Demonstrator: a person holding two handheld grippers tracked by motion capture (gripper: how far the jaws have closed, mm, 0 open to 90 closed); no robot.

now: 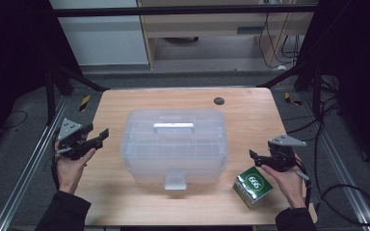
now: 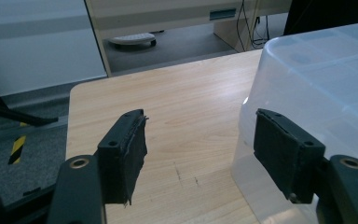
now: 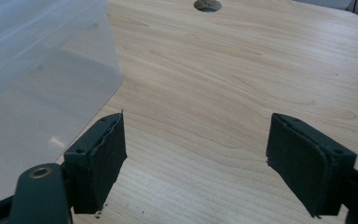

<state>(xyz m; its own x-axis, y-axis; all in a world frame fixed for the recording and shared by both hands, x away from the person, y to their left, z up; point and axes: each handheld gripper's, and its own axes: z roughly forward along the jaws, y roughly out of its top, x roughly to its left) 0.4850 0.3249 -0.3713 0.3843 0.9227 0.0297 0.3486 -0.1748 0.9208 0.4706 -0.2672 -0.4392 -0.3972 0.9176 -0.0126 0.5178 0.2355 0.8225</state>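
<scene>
1. Translucent, frosted plastic makes up the storage box point(image 1: 174, 144), lid on, with a flat handle on top and a latch tab at its near side; it sits mid-table.
2. Left of it, the left gripper point(image 1: 102, 136) is held with jaws spread, nothing between them.
3. To its right, the right gripper point(image 1: 254, 159) is likewise released and empty.
4. Just below that hand lies a small green carton point(image 1: 253, 186) on the wooden table point(image 1: 250, 113).

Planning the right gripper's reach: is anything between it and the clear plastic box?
Nothing visible. The right gripper stands open beside the clear plastic box, bare table between them; the green carton lies nearer the person, off that line.
</scene>
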